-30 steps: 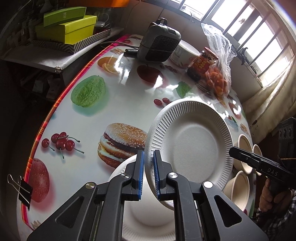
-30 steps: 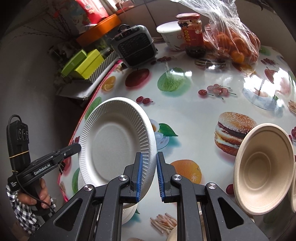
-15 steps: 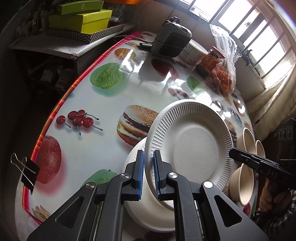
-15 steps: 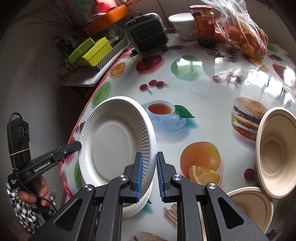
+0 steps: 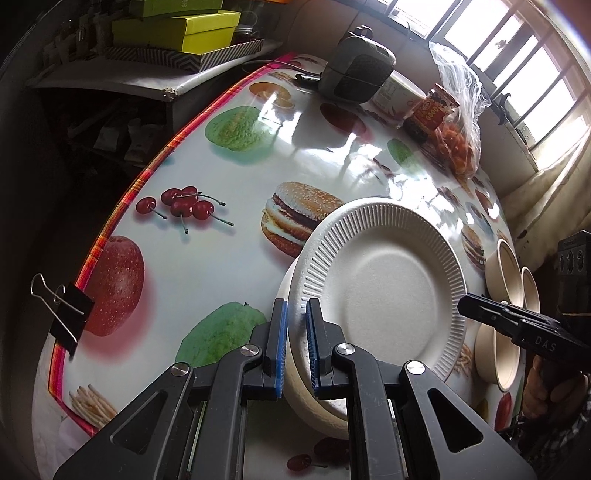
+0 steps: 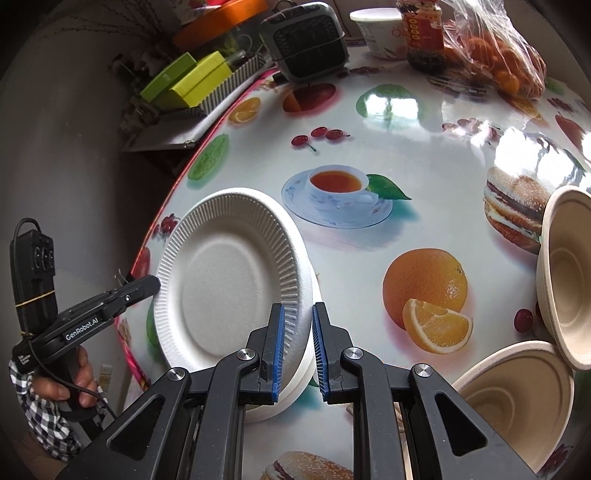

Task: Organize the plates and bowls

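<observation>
A white paper plate [image 5: 380, 284] [image 6: 229, 273] with a ribbed rim is held tilted between both grippers. My left gripper [image 5: 295, 332] is shut on its left rim, and its black tip [image 6: 144, 288] shows in the right wrist view. My right gripper [image 6: 299, 332] is shut on the opposite rim, and its tip [image 5: 476, 308] shows in the left wrist view. Just beneath the plate, a stack of white plates [image 5: 314, 398] [image 6: 295, 384] rests on the table. Several beige bowls [image 5: 506, 266] [image 6: 565, 280] lie to the right, one nearer [image 6: 517, 398].
The round table [image 5: 207, 266] has a glossy food-print cloth with a red edge and a binder clip [image 5: 70, 317]. At the far side stand a grey heater [image 5: 354, 70], a white cup [image 6: 376, 22], a jar [image 5: 428, 114] and a bag of oranges [image 6: 506, 62]. Green boxes [image 5: 177, 26] sit on a shelf.
Both grippers have carried the plate toward the near table edge and lower. It now hangs close over the white plate stack. Both grips are unchanged.
</observation>
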### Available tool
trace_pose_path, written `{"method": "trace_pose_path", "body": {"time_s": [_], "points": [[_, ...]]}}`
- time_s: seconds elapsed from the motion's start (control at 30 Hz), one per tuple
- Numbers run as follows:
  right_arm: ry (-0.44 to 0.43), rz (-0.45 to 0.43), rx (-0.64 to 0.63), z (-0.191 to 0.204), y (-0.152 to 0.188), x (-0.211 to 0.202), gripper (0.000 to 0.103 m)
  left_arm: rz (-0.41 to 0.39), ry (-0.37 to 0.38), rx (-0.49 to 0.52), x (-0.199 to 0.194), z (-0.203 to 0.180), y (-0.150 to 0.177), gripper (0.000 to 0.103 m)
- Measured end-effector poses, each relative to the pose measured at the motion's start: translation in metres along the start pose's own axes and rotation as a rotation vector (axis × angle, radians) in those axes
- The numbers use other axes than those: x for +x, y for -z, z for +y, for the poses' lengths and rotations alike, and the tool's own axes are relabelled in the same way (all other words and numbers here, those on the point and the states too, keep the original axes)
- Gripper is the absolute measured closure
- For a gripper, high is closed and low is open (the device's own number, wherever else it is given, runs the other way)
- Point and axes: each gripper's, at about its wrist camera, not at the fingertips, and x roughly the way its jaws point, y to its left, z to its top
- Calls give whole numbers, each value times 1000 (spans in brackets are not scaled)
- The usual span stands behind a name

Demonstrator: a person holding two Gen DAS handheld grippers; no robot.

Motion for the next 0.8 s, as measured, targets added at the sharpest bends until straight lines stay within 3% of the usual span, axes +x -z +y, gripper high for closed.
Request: {"method": "trace_pose_path", "body": {"time_s": [0.8], "points": [[43, 36, -24, 6, 9, 17, 87, 28, -31, 10, 11, 4, 6, 92]]}}
